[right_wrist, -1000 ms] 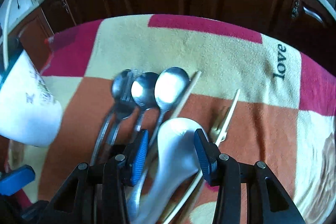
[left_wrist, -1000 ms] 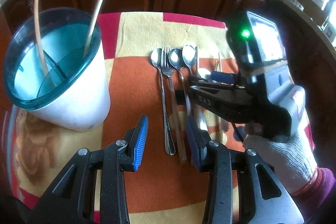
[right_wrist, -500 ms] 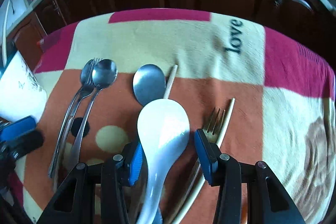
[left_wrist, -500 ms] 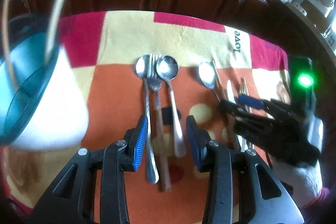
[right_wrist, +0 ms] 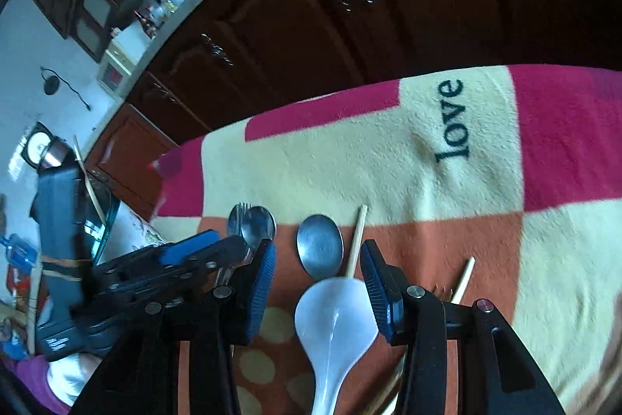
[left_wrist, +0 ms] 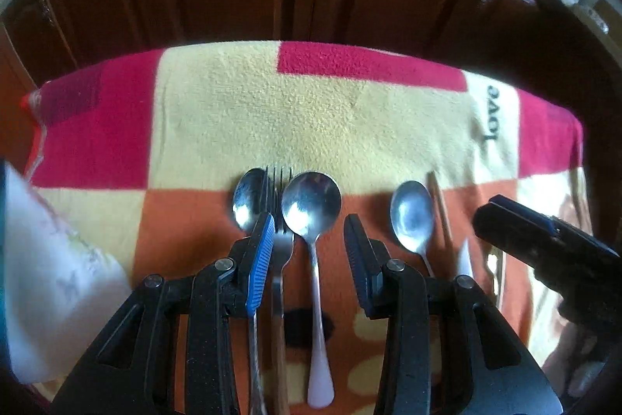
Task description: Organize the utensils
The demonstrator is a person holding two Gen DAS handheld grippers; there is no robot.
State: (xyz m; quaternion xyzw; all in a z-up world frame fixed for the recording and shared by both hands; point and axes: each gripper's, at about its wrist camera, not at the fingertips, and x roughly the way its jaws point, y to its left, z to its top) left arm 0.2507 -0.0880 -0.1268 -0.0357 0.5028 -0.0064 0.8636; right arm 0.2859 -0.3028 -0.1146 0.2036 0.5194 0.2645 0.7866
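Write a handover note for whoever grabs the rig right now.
Left gripper: open, empty, low over the fork and round spoon.
Right gripper: open, white spoon lies between the jaws, no grip visible.
Holder: at the cloth's left edge, a stick already in it.
Left to do: everything on the cloth, which is three metal spoons, fork, white spoon, two loose chopsticks, and a second fork under the right gripper.

The white holder [left_wrist: 46, 282] is blurred and cut off at the left edge.
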